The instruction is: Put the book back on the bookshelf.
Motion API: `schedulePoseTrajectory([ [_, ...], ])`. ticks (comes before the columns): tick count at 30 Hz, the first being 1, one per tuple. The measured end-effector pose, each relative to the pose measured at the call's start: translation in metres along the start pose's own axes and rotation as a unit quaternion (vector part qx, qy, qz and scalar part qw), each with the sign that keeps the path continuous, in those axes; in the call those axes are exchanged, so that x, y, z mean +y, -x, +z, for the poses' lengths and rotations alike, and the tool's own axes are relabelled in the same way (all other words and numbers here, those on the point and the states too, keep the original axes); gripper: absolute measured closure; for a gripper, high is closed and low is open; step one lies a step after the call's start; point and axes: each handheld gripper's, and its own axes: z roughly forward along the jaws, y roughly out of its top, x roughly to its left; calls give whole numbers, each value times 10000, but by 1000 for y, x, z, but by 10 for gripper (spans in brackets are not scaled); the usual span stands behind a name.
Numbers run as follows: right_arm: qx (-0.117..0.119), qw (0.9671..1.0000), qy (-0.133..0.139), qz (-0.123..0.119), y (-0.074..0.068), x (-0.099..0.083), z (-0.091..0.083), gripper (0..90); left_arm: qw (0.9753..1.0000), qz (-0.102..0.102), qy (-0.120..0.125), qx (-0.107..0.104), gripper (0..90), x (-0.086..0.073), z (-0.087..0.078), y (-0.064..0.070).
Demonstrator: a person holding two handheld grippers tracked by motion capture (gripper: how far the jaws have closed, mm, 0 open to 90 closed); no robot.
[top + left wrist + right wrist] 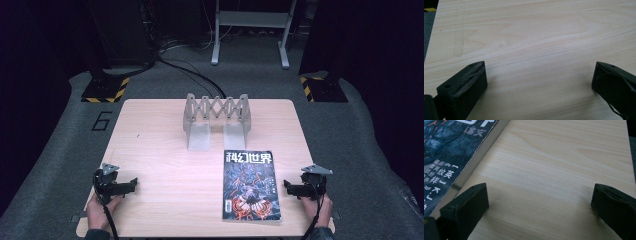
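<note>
A light wooden table (165, 165) takes up the middle of the high view, with dark carpet around it. On its near right part lies a magazine (250, 186), flat and face up, its long sides running away from the person. The right gripper (289, 186) rests on the table just beside the magazine's right edge, jaws pointing toward it but not touching. In the right gripper view the magazine (451, 152) lies at the left, its thick page edge running diagonally just beyond the left jaw; both jaws stand wide apart with nothing but bare wood between them, so this gripper is released.

The magazine has a dark cover with blue and orange artwork, large pale Chinese characters across the top and smaller white characters down one side.

The left gripper (131, 184) sits near the table's near left corner, well apart from the magazine, held by a hand (100, 210). In the left gripper view its jaws are also spread wide over bare wood, holding nothing.

Toward the far edge of the table stands a grey folding rack (217, 120) with a scissor-lattice back and two flat feet, well behind the magazine. Nothing lies between the right gripper and the magazine.
</note>
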Motion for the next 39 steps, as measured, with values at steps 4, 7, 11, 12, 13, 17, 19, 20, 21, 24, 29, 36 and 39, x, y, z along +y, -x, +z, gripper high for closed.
schedulePoseTrajectory([
  [4,-1,10000,-1,3,0,0,0,8,10000,3,39,34,0,1,2,0],
  [7,5,10000,11,9,0,0,0,10,10000,3,63,-4,1,0,1,-1],
  [11,1,10000,61,41,0,0,0,19,10000,-2,54,10,0,1,1,0],
  [12,1,10000,42,44,0,0,0,23,10000,14,13,23,0,1,1,0],
  [13,-14,10000,51,31,0,0,0,32,10000,-15,43,22,0,1,2,0],
  [17,8,9999,62,139,0,1,-1,45,10000,0,13,17,0,1,1,0],
  [19,138,9999,12,42,3,2,-2,41,10000,-1,20,21,0,1,1,0],
  [20,138,9999,12,42,3,2,-2,41,10000,5,24,24,0,1,1,0],
  [21,218,9996,19,159,0,2,-3,45,10000,10,22,27,0,1,1,0],
  [24,312,9995,25,83,-2,3,-4,49,10000,2,40,40,0,1,2,0],
  [29,516,9986,92,49,-16,9,-7,73,10000,-3,19,34,0,1,1,1],
  [36,1008,9948,133,-84,-39,17,-10,112,10000,-6,19,37,0,1,1,1],
  [39,1158,9930,52,-210,-48,19,-7,146,10000,-2,18,36,0,1,1,1],
])
